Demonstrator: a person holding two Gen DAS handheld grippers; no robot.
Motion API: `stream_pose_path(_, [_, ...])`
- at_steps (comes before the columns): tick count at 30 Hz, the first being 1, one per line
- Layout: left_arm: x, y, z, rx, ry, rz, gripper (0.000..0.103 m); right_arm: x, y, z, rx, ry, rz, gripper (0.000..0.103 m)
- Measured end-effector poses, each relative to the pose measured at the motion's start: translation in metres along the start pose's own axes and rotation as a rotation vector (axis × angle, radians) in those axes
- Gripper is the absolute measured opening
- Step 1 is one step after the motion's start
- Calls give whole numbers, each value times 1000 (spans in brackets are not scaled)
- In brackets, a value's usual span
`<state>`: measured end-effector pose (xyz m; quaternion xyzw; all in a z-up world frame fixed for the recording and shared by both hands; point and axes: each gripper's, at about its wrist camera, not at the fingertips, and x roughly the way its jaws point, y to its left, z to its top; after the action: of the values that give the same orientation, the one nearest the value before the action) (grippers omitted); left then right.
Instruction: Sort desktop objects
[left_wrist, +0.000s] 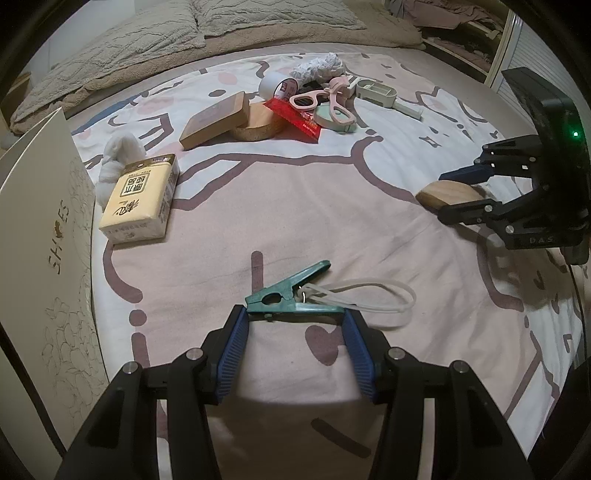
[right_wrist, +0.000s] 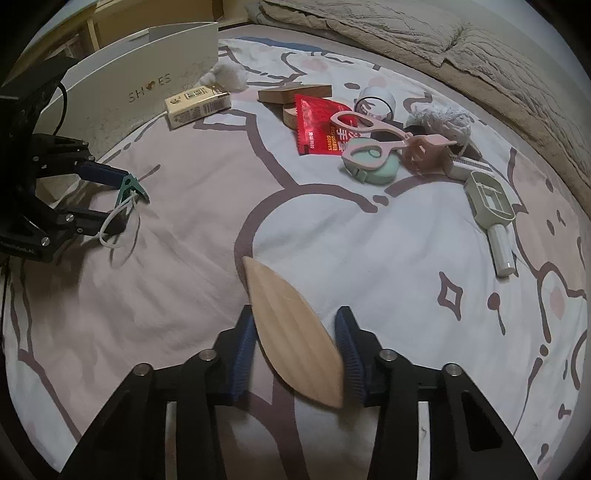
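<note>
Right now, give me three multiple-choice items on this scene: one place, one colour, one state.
1. Where does the tissue pack lie?
A. beside the shoe box
B. on the pillows
C. under the scissors

2. What colour is the clip in the left tongs?
A. red
B. teal
C. yellow

3. What sits between the right tongs?
A. nothing
B. the tape roll
C. the wooden leaf

Key: 1 A, the pack rests next to the box wall. 2 B, the clip body is teal with a white cord looped from it. 3 C, the leaf fills the gap between both pads.
</note>
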<state>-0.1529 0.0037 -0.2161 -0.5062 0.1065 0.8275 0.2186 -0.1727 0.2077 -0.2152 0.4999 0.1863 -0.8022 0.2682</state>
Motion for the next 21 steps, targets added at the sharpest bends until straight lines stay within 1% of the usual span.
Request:
stream_pose_path(12, [-12,-5,4,11,-25,-1,52,-11,-6,0,95,2,24,35])
stream_pose_path(19, [-18,-6,6,8,-39,3,52,-17,-5,-3,120,7,31,34])
stream_pose_path(21, [-19,-6,5,11,-40,3,52,-14,-4,-5,114,26,26,34])
